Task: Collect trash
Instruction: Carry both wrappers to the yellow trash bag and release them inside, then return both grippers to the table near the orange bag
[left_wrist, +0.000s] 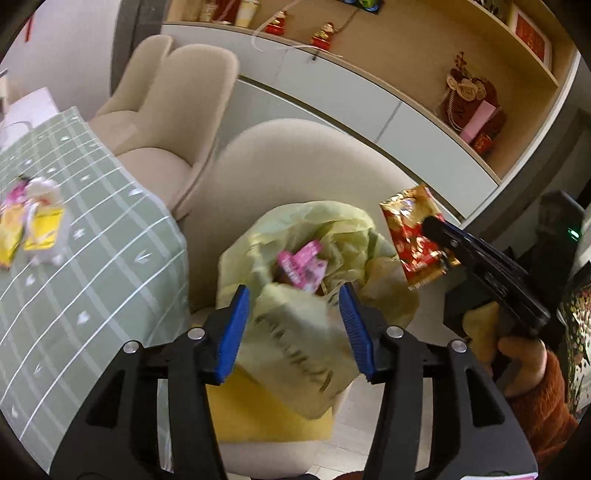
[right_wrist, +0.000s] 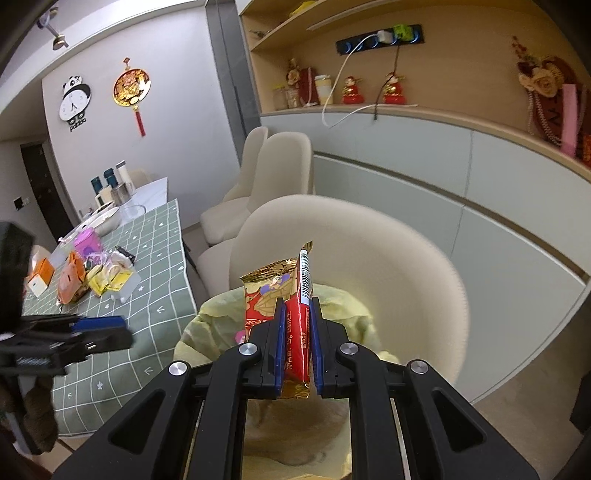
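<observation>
A pale yellow-green trash bag (left_wrist: 325, 236) sits open on a cream chair (left_wrist: 295, 162), with a pink wrapper (left_wrist: 303, 264) inside. My left gripper (left_wrist: 295, 299) is open, its blue pads either side of the bag's near edge, which blurs between them. My right gripper (right_wrist: 298, 314) is shut on a red and gold snack wrapper (right_wrist: 295, 306) and holds it above the bag (right_wrist: 214, 317). In the left wrist view that wrapper (left_wrist: 413, 229) hangs just right of the bag's mouth, held by the right gripper (left_wrist: 439, 230).
A table with a green checked cloth (right_wrist: 162, 266) stands to the left, carrying small yellow, orange and pink packages (right_wrist: 103, 273), bowls and jars. Two more cream chairs (right_wrist: 273, 170) stand behind. A white cabinet with shelves (right_wrist: 443, 162) runs along the right.
</observation>
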